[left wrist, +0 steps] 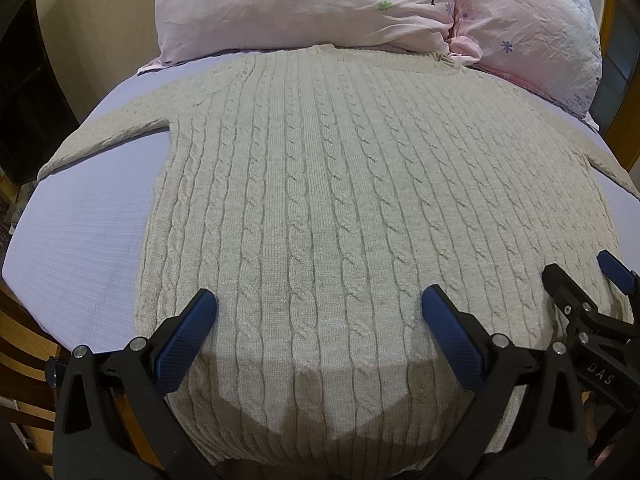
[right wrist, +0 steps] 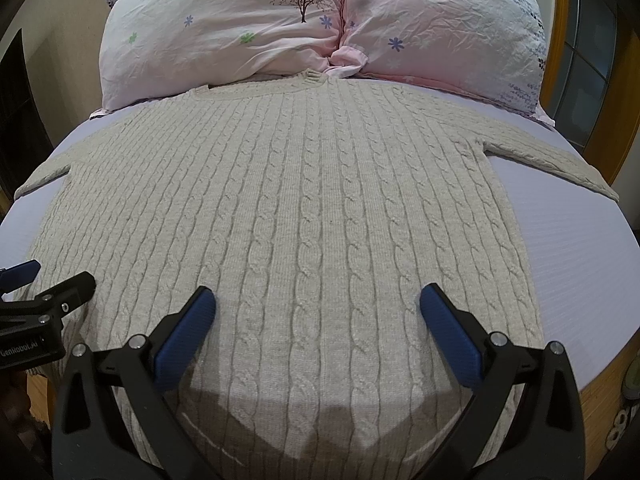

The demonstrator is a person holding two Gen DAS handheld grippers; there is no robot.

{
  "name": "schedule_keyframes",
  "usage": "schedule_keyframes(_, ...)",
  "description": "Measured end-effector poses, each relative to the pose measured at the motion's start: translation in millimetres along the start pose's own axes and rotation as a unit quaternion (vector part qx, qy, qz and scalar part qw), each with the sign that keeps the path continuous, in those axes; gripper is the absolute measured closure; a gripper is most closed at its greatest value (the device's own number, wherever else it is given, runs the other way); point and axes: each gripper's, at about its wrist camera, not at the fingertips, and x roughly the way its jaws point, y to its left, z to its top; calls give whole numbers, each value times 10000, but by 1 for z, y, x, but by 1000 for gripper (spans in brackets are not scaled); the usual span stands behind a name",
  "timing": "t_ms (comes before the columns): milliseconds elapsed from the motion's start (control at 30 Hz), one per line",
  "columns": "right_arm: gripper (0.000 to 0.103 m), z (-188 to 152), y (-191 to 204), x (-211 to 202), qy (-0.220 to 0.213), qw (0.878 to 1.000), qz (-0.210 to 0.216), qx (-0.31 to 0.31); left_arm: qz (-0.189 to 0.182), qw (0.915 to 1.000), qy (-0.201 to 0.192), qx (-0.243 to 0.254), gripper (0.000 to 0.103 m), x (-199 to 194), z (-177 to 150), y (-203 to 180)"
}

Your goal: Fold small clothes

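Grey cable-knit sweater (left wrist: 320, 184) flat on the bed (left wrist: 80, 232), both grippers hovering over its near hem.

Left gripper (left wrist: 318, 312) and right gripper (right wrist: 318, 310) each have fingers wide apart, holding nothing; the sweater lies spread, collar against the far pillows (right wrist: 240, 32), sleeves out to left and right. Thick knit is the main risk, in my judgement: a shallow pinch may catch only the top layer, so the fold drags and bunches. The two grippers sit close together, so they could knock each other. A sleeve lying near the bed's edge may slip off.
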Motion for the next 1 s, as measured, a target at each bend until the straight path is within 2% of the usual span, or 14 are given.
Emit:
schedule_keyframes(333,2,-1,-2,-1,21,10000,17,-53,0,10000,-23,5,1,-1,-2,0)
schedule_keyframes(500,2,1,-1,0,97,9998,90,-179,-22,9999,119,36,1,1,4,0)
schedule_keyframes(567,2,2,-2,0,154,9994,168,-276,-21,9999,106,49,1,1,3,0)
schedule_keyframes(667,2,8,-10,-1,268,9973,531,-428,-76,9999,-48,123,1,1,2,0)
schedule_keyframes(700,2,16,-26,-4,249,9960,816,-248,-93,9998,-108,152,1,0,0,0)
schedule_keyframes(733,2,21,-39,-7,171,9958,903,-63,-104,9996,-157,196,1,0,-1,0)
schedule_keyframes(833,2,52,-125,-16,-260,9898,815,1140,-184,9989,-202,378,1,1,2,0)
schedule_keyframes(867,2,62,-165,-14,-384,9812,764,1729,-256,9985,-218,443,1,1,5,1)
schedule_keyframes(933,12,72,-233,-6,-545,9588,663,2707,-451,9975,-315,436,1,1,12,5)
schedule_keyframes(967,28,75,-266,-1,-581,9455,520,3160,-577,9967,-417,396,1,0,16,9)
schedule_keyframes(1000,38,77,-306,8,-579,9263,263,3713,-643,9960,-496,364,1,-1,18,12)
